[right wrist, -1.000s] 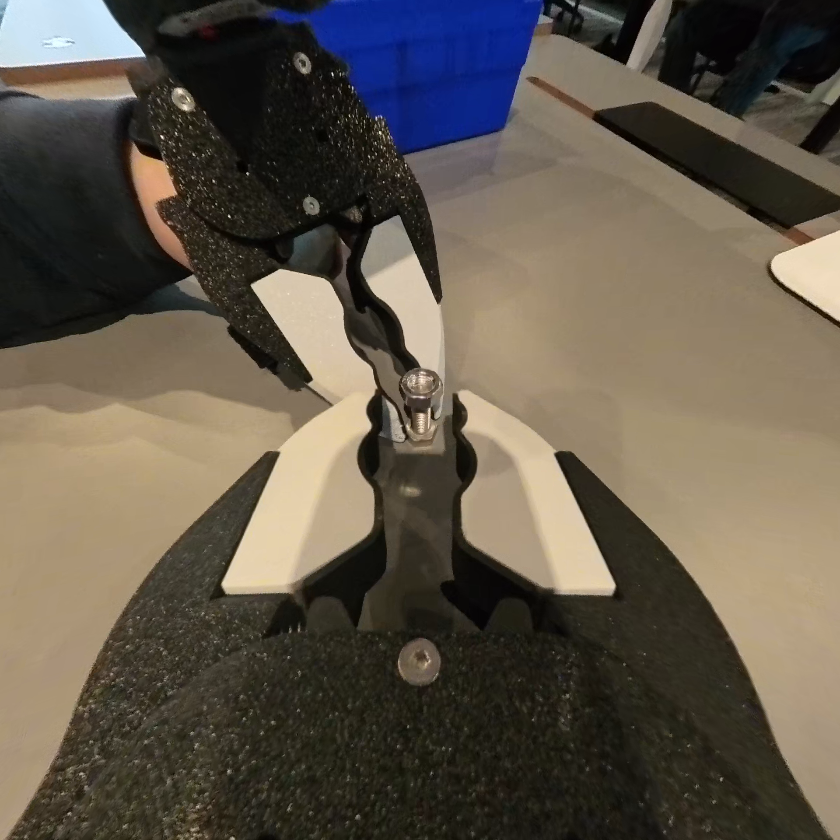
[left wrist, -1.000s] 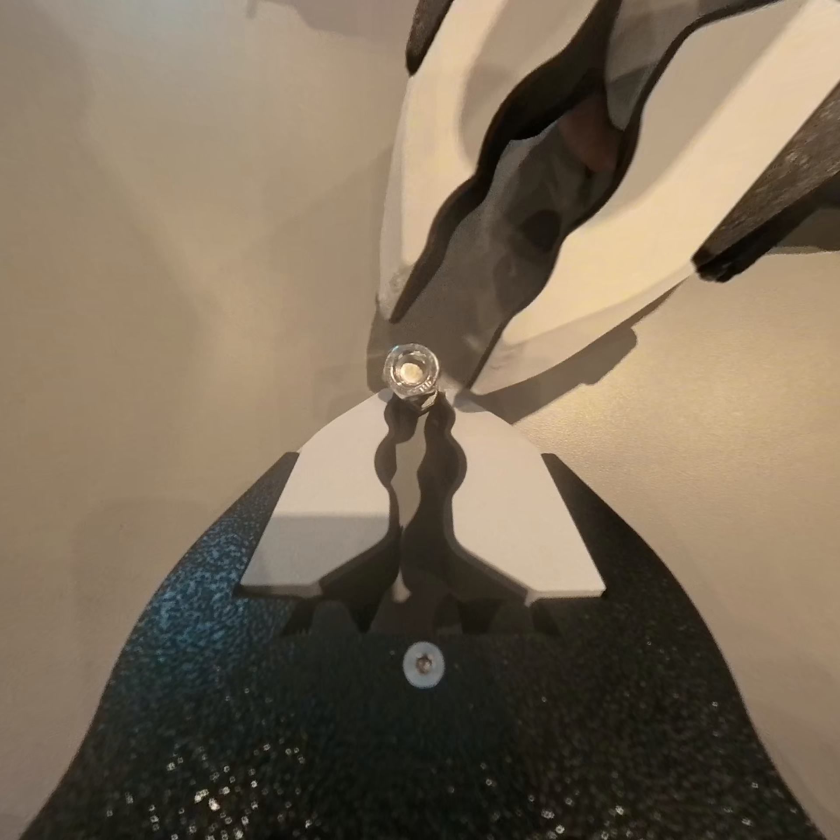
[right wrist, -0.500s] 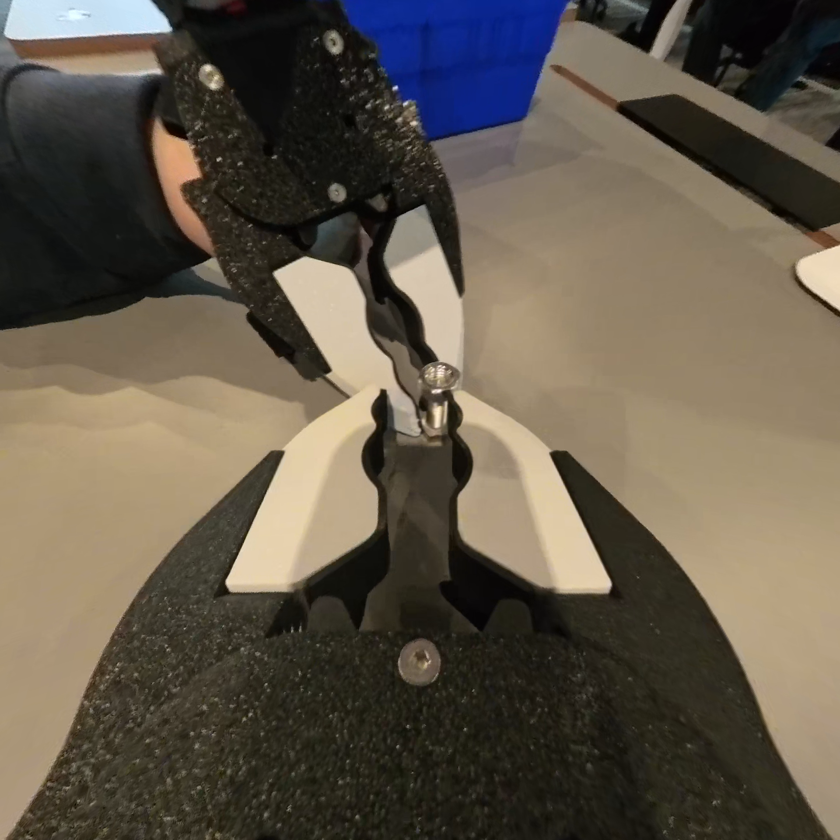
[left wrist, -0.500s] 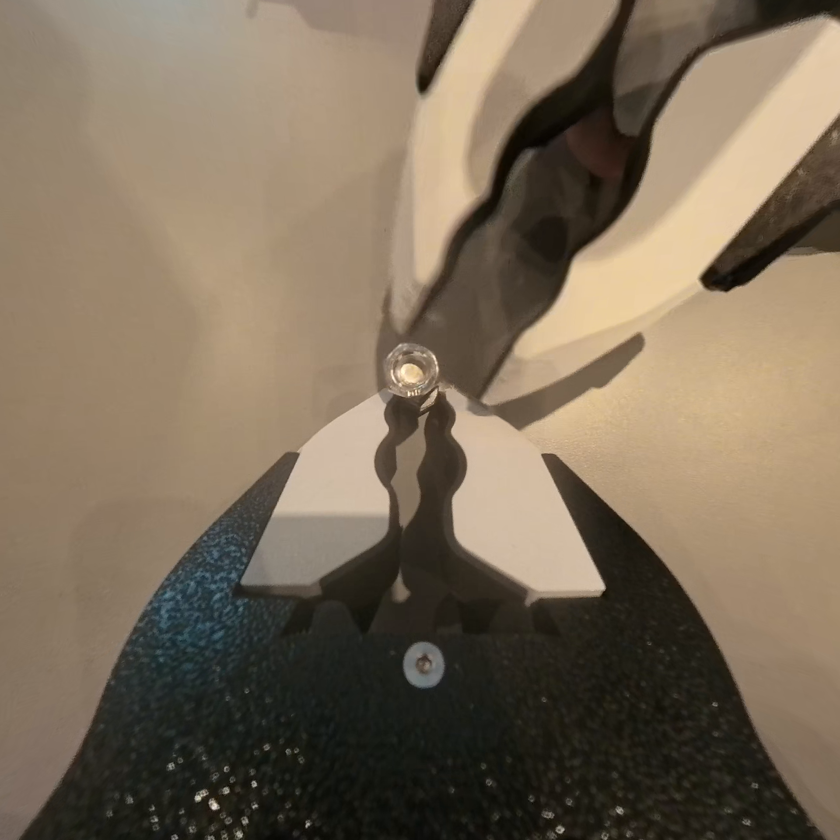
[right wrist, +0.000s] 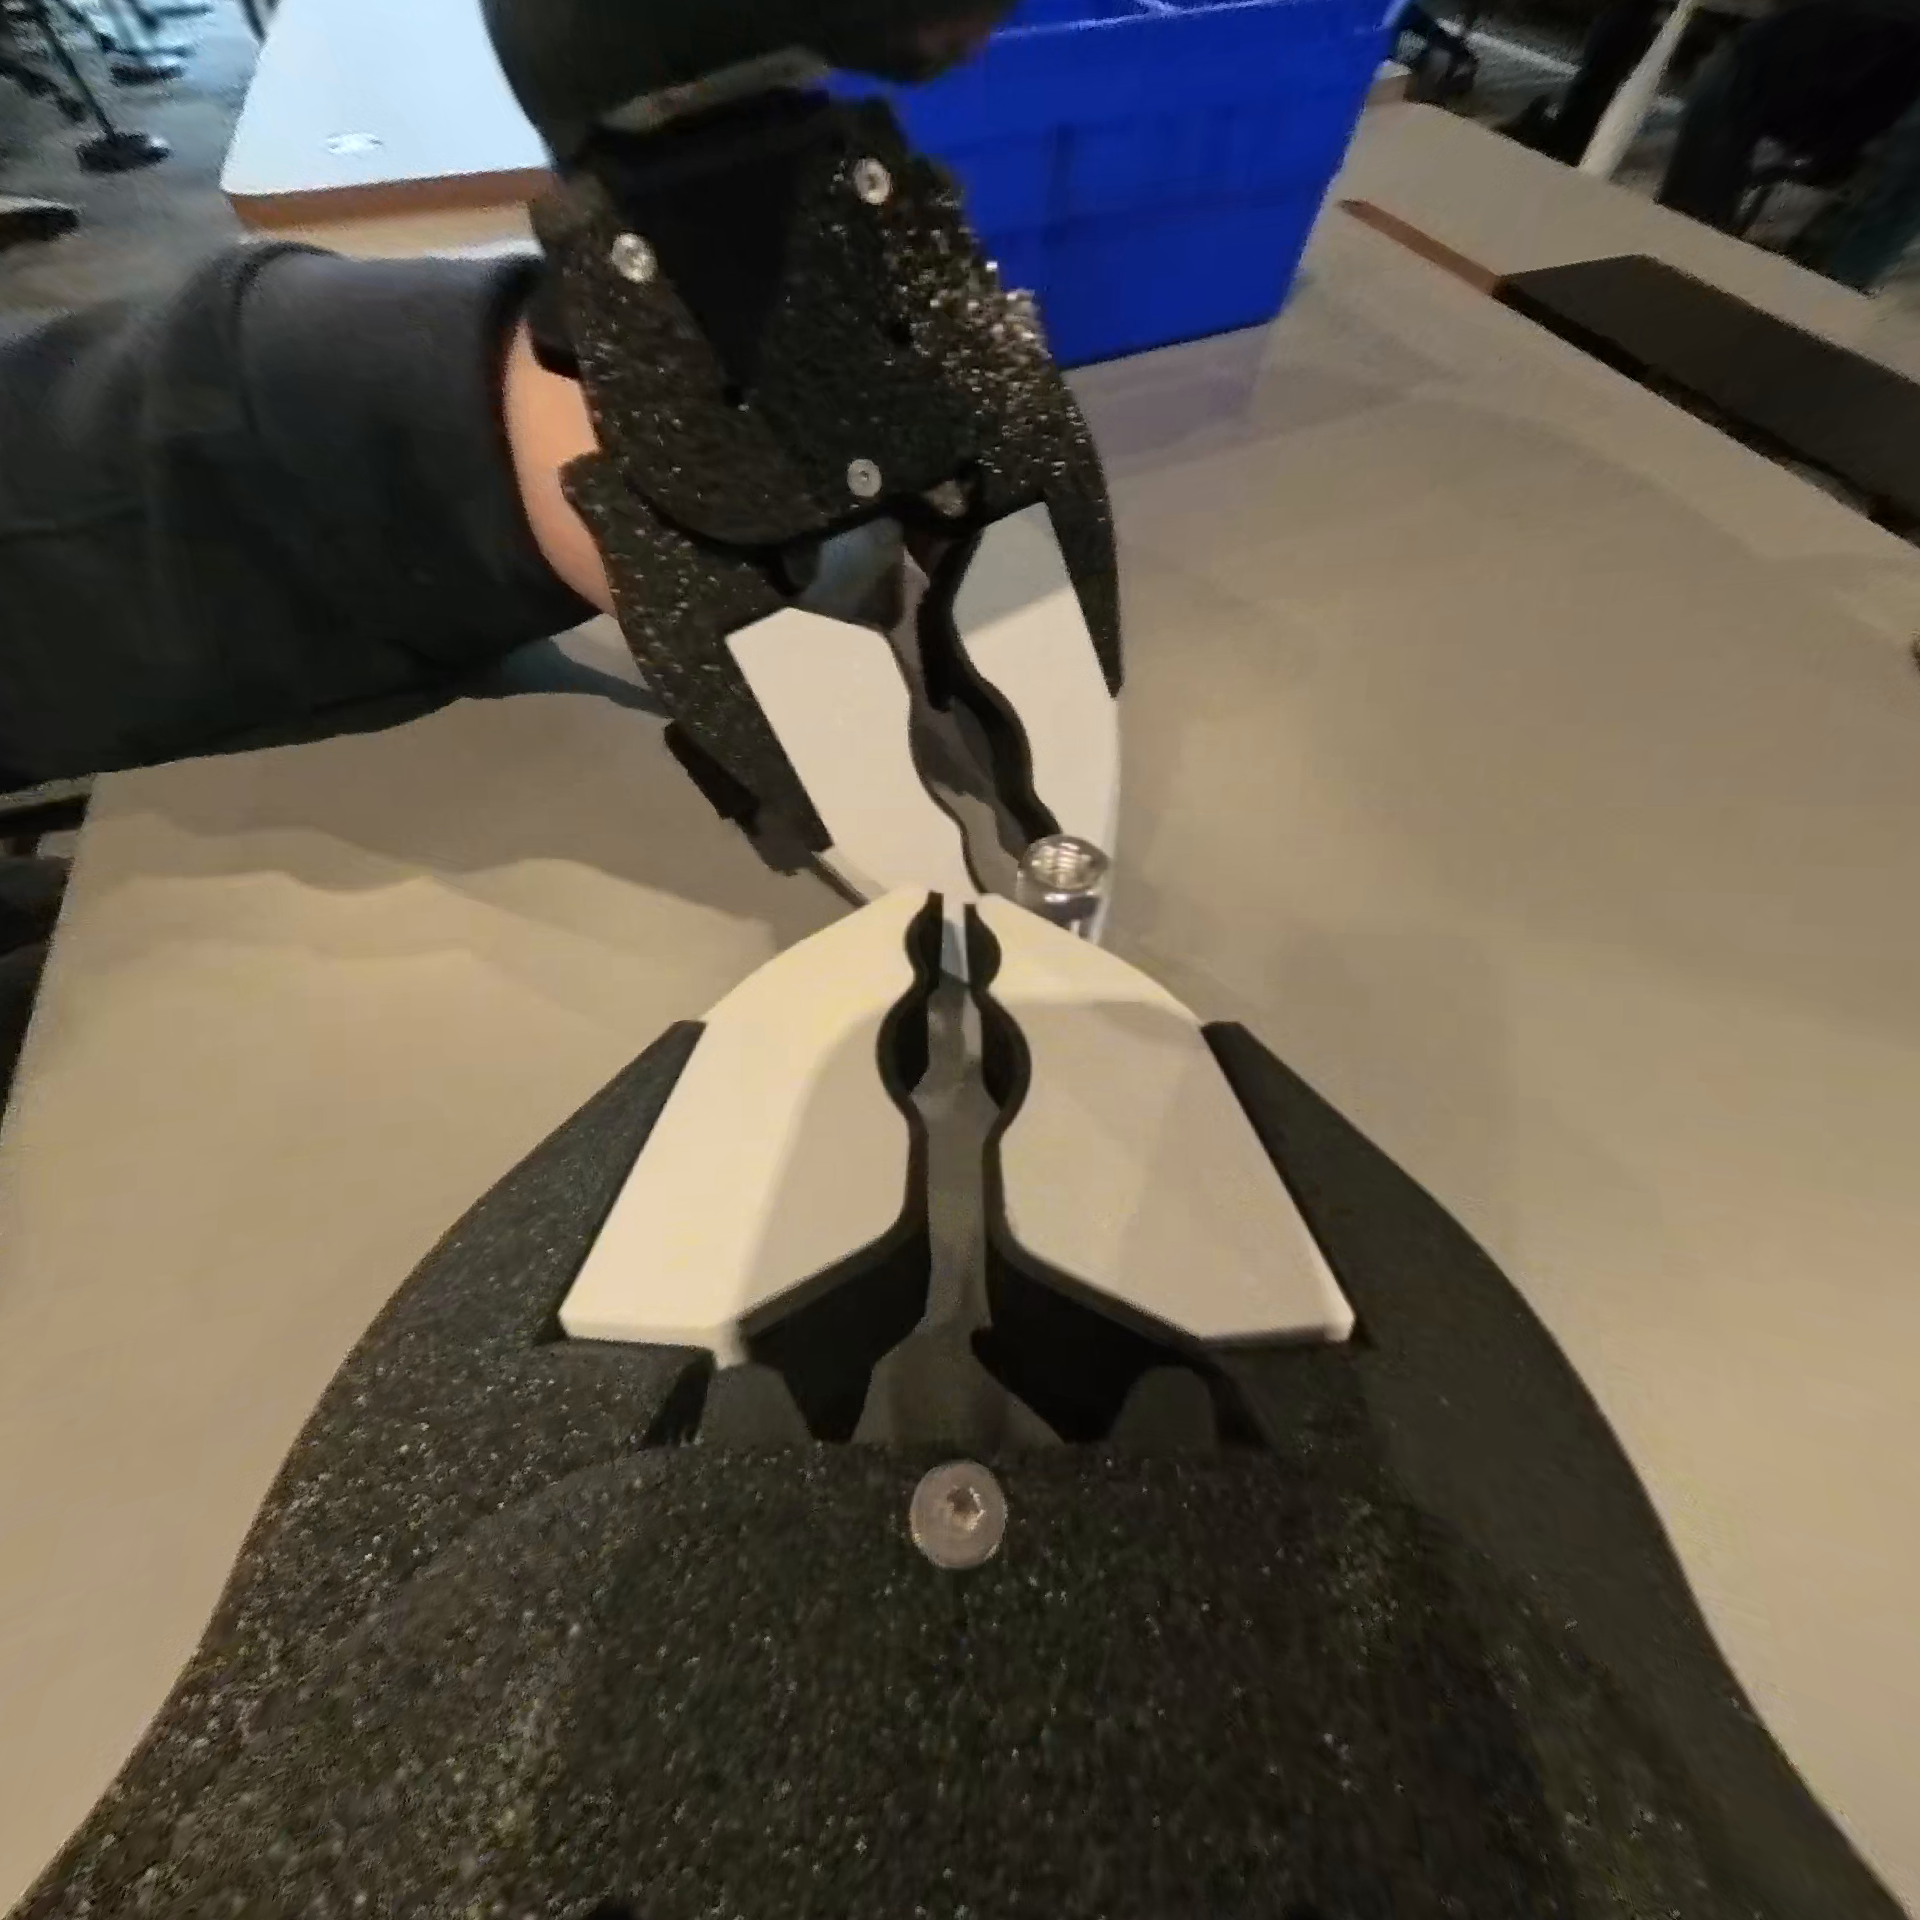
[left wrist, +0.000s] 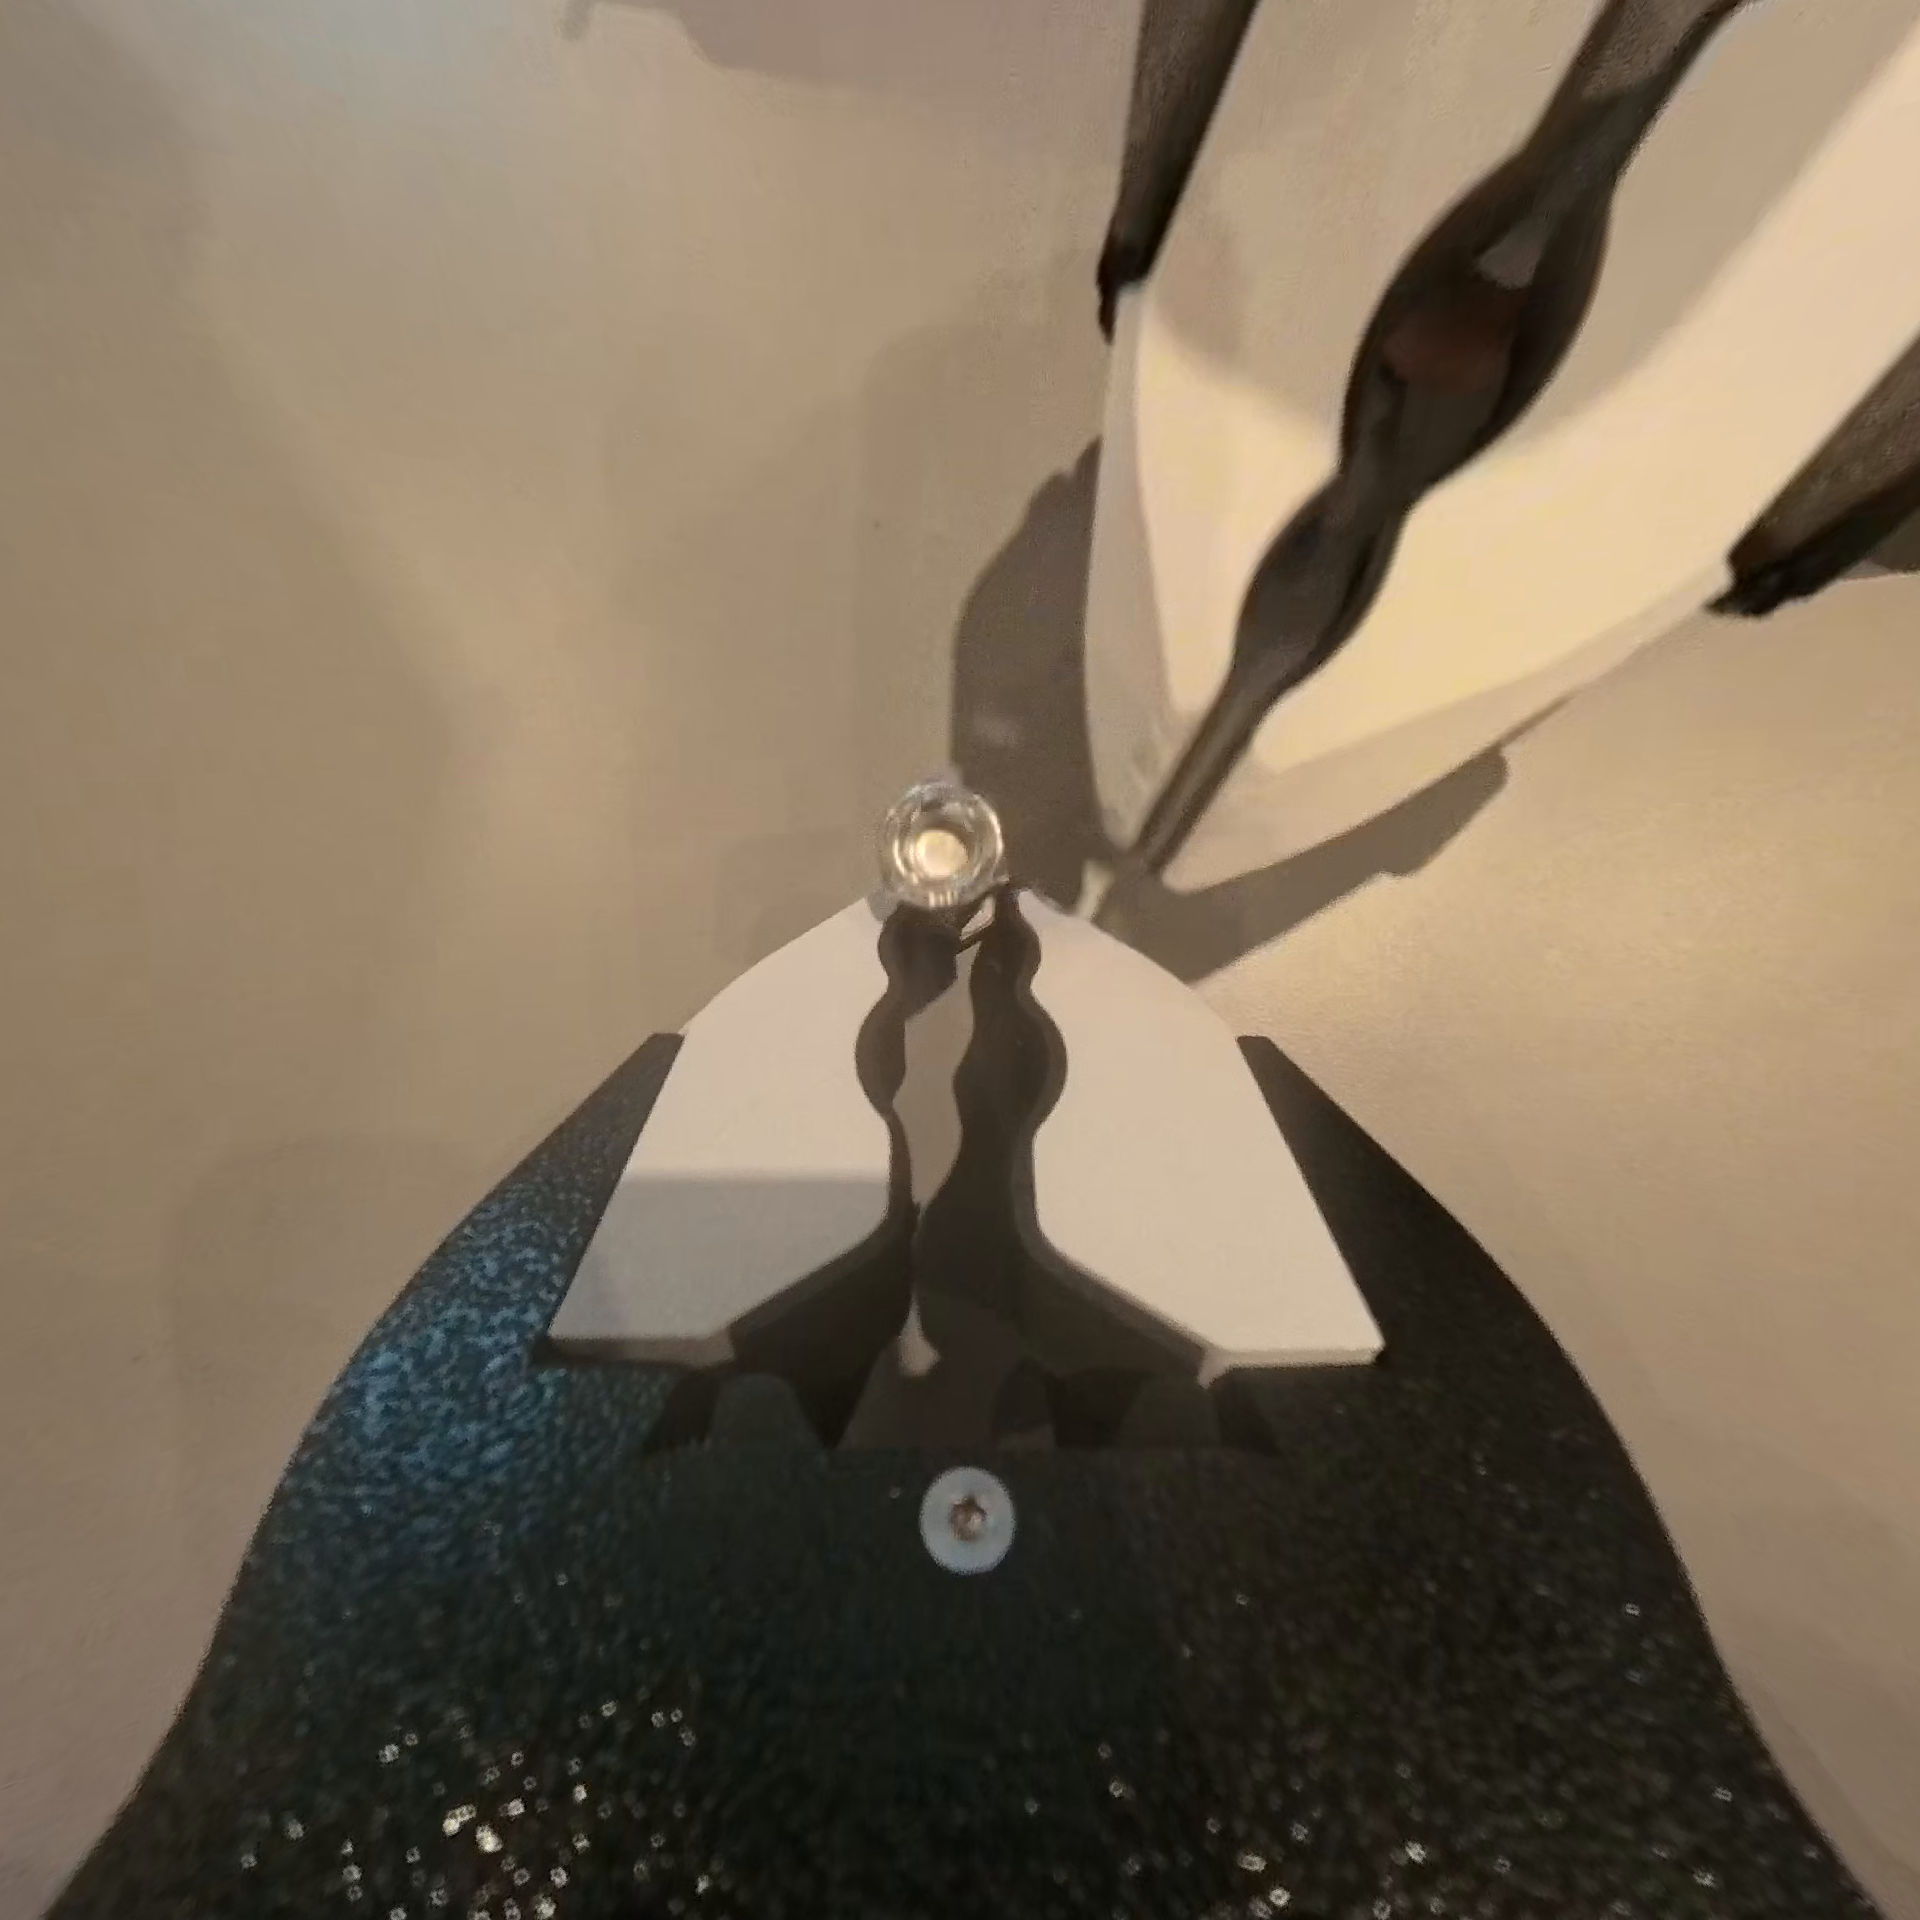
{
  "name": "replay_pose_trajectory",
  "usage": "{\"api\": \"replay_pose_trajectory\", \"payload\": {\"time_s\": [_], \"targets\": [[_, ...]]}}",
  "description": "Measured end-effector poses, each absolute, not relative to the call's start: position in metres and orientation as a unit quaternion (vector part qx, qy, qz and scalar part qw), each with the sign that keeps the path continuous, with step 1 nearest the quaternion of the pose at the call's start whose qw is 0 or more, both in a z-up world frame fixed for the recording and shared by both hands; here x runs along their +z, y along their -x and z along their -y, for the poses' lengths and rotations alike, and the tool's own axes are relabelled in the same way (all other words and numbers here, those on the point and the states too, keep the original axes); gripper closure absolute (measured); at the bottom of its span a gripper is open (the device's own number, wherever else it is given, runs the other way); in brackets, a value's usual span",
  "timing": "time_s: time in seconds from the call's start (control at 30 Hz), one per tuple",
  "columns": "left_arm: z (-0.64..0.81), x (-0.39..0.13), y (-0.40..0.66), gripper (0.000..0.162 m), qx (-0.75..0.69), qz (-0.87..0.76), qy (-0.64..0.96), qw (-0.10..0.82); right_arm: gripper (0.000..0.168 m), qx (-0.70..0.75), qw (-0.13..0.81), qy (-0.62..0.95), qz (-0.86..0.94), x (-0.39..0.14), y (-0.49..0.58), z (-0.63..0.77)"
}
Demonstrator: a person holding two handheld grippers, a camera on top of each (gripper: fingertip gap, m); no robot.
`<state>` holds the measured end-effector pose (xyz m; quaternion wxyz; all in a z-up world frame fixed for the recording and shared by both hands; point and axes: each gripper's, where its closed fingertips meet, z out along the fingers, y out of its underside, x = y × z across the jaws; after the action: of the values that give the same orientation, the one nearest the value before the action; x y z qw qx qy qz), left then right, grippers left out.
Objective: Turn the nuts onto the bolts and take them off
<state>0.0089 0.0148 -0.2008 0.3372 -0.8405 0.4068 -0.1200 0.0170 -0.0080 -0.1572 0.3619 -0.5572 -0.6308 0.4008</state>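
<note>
Left tool (left wrist: 940, 914) gripping bolt (left wrist: 940, 847) over grey table (right wrist: 1507, 831)

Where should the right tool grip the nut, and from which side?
Grip the nut across opposite flats, coming from the near side along the right tool's own line. It sits exposed atop the bolt, above the left tool's tips, which block any lower hold.

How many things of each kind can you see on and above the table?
Grippers: 2, left gripper and right gripper
Bolts: 1, bolt with a nut on it
Blue bins: 1, blue bin
Black mats: 1, black mat
Total: 5
</note>
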Motion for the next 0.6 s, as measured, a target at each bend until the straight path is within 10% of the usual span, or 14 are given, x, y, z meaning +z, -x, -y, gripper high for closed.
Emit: {"api": "replay_pose_trajectory", "payload": {"time_s": [0.2,0.37,0.6], "targets": [[-0.015,-0.201,-0.009,0.147,-0.120,-0.407,0.840,0.337,0.135,0.356,0.390,0.578,0.622,-0.163,-0.009,-0.007],[-0.015,-0.201,-0.009,0.147,-0.119,-0.408,0.840,0.338,0.164,0.389,0.357,0.561,0.638,-0.162,-0.015,0.008],[-0.015,-0.201,-0.009,0.147,-0.122,-0.407,0.840,0.337,0.137,0.358,0.394,0.581,0.616,-0.162,-0.009,-0.009]]}}
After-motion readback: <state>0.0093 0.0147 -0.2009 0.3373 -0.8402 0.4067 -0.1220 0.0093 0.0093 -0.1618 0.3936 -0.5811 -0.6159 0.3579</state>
